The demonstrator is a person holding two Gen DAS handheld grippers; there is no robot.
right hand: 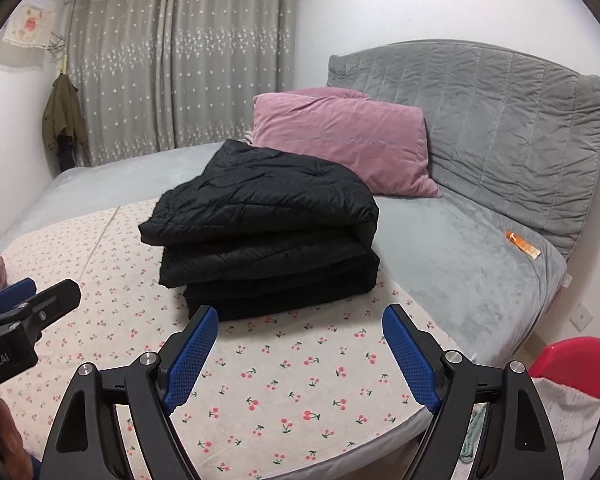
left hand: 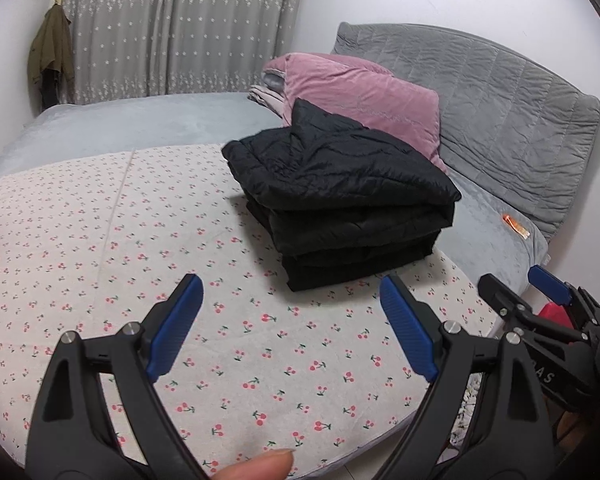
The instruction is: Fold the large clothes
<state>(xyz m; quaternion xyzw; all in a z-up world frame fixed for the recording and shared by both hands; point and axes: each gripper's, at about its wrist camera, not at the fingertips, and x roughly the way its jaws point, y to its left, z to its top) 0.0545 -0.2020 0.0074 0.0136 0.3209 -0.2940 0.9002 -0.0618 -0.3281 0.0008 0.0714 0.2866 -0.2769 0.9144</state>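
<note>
I read the scene from the two wrist cameras. Reference landmark: the black garment (left hand: 340, 192), a padded, quilted item folded into a thick stack of several layers.

1. Task item. The black garment lies on the cherry-print sheet (left hand: 220, 360), at the edge of that sheet nearest the headboard. Its top layer is rumpled and peaks toward the rear. Nothing touches it.

2. Left gripper (left hand: 290, 328). Its jaws stand wide apart with nothing between them. It sits on the near side of the black garment, clear of it, pointing downward over the printed sheet. A fingertip (left hand: 260, 466) shows at the bottom edge of the left wrist view, below the garment.

3. Right gripper (right hand: 300, 354). Its jaws also stand wide, nothing between the blue pads (right hand: 190, 360). It is on the near side of the black garment, close to the lowest fold but not in contact.

4. Surroundings. Behind the black garment, touching its rear edge or just beside it, lies a pink pillow (right hand: 340, 140). Beyond that stands a grey quilted headboard (right hand: 500, 120). To the right of the garment, well apart, a small orange item (right hand: 523, 245) rests on the grey bed cover (right hand: 440, 240). Far behind, star-patterned curtains (right hand: 180, 60) hang, with an olive jacket (right hand: 62, 116) on the wall beside them.
</note>
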